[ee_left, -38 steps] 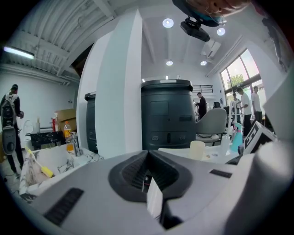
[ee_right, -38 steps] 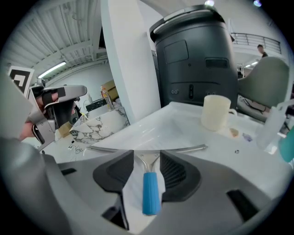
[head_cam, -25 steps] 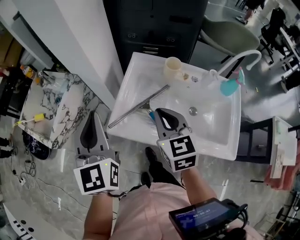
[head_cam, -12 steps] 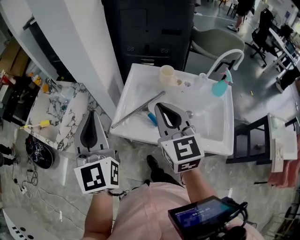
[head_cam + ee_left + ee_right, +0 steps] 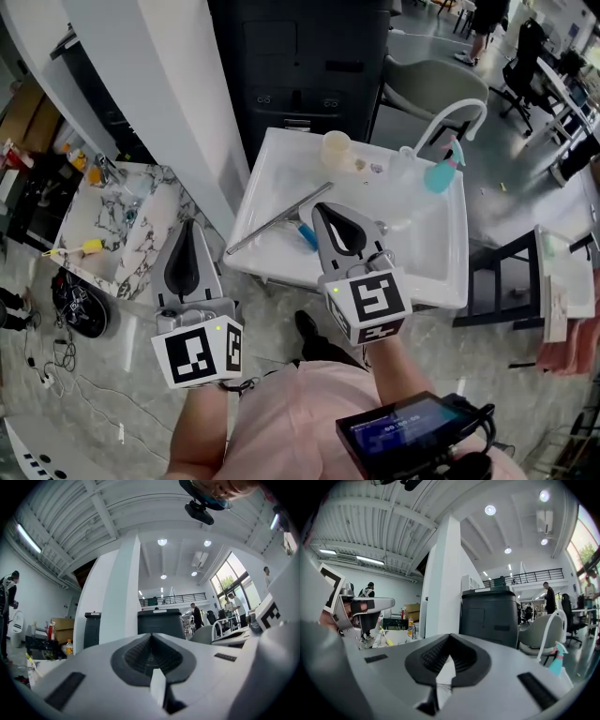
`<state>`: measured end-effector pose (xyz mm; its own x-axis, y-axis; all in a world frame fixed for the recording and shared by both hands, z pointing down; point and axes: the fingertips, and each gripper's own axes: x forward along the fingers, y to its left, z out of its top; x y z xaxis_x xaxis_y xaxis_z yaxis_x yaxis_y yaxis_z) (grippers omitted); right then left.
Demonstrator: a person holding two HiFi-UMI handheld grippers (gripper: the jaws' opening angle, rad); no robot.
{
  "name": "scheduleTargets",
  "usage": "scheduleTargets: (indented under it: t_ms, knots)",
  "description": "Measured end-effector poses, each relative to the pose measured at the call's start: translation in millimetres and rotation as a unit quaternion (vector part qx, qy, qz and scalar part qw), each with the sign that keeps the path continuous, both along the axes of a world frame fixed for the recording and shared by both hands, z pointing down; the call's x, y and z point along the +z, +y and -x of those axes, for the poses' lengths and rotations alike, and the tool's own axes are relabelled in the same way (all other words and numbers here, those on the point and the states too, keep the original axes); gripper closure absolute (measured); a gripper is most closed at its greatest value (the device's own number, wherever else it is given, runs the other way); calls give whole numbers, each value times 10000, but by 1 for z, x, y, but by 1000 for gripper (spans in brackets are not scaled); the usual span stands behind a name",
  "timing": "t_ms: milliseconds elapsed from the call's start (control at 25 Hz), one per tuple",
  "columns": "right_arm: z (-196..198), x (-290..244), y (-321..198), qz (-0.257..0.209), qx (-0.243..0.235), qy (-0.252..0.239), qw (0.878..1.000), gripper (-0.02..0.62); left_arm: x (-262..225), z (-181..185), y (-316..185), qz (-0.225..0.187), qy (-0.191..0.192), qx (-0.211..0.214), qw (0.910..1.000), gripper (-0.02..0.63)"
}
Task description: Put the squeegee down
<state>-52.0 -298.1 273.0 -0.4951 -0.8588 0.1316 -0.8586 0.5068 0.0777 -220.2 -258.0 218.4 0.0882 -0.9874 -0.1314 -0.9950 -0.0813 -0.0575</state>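
- The left gripper (image 5: 190, 230) and the right gripper (image 5: 324, 210) are pointing forward, roughly level, each with its jaws pressed together and empty.
- The squeegee (image 5: 279, 217) is lying free on the white sink (image 5: 441, 272), its long blade running diagonally from the near-left rim toward the far right.

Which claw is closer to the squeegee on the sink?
Right. The right claw hangs over the sink, just beside the squeegee; the left claw is off the sink's left edge.

Digits on the small screen (image 5: 405, 437) are too blurred to read.
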Motion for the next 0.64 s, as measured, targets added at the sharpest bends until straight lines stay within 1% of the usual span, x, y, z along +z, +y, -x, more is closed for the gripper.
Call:
scheduleTargets:
  t_ms: [640]
  knots:
    - [12,4,-8,24,3,-6,10000,597,6,8,-8,12,-93,6,10000,597]
